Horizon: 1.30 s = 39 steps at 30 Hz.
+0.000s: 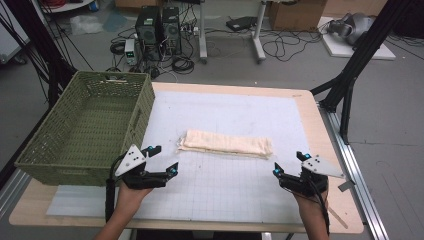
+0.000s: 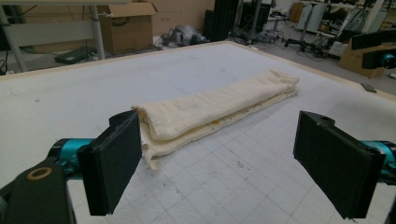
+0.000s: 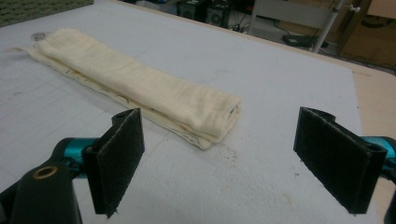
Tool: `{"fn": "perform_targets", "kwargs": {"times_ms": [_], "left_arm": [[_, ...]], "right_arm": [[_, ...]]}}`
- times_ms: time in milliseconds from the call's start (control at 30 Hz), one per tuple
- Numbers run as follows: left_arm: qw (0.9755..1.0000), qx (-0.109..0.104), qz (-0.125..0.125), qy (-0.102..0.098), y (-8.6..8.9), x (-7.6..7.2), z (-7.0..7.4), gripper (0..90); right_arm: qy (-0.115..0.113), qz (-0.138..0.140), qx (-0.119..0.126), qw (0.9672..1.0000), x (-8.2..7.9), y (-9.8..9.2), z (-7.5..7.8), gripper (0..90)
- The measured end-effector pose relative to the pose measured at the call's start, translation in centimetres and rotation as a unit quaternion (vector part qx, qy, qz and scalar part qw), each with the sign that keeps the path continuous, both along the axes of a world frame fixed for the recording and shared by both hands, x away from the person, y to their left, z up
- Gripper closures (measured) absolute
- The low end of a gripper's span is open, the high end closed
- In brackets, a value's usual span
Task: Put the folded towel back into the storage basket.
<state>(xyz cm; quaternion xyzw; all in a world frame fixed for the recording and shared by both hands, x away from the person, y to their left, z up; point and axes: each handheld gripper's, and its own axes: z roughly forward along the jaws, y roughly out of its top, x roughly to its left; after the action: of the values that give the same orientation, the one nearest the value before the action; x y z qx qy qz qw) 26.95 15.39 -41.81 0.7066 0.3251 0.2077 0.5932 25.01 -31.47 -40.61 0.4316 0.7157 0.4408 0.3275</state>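
A cream cloth (image 1: 226,143), folded into a long narrow strip, lies across the middle of the white gridded mat (image 1: 235,190). My left gripper (image 1: 162,159) hovers just short of the cloth's left end, jaws wide apart and empty. In the left gripper view the folded cloth (image 2: 215,109) lies ahead of the left gripper (image 2: 217,170). My right gripper (image 1: 289,164) sits near the cloth's right end, also open with nothing in it. From the right gripper view, the cloth (image 3: 135,81) stretches away to the upper left beyond the right gripper (image 3: 219,165).
A green woven basket (image 1: 65,160) stands on the table's left side, close beside my left hand. The wooden table edge (image 1: 332,145) runs along the right. Cables, computer towers (image 1: 157,27) and boxes lie on the floor beyond the table.
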Motion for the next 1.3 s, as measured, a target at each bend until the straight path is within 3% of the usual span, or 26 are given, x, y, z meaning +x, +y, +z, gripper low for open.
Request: {"fn": "perform_targets", "kwargs": {"times_ms": [867,1300], "left_arm": [[1.0,0.0,-0.004,0.002,-0.13,0.21,-0.01,16.1],[0.9997,-0.018,-0.011,0.011,-0.41,0.38,0.29,16.7]], "right_arm": [[-0.002,-0.006,0.008,0.9999,-0.32,-0.58,0.04,14.8],[0.005,-0.005,0.011,0.9999,-0.33,-0.47,-0.02,14.9]]}}
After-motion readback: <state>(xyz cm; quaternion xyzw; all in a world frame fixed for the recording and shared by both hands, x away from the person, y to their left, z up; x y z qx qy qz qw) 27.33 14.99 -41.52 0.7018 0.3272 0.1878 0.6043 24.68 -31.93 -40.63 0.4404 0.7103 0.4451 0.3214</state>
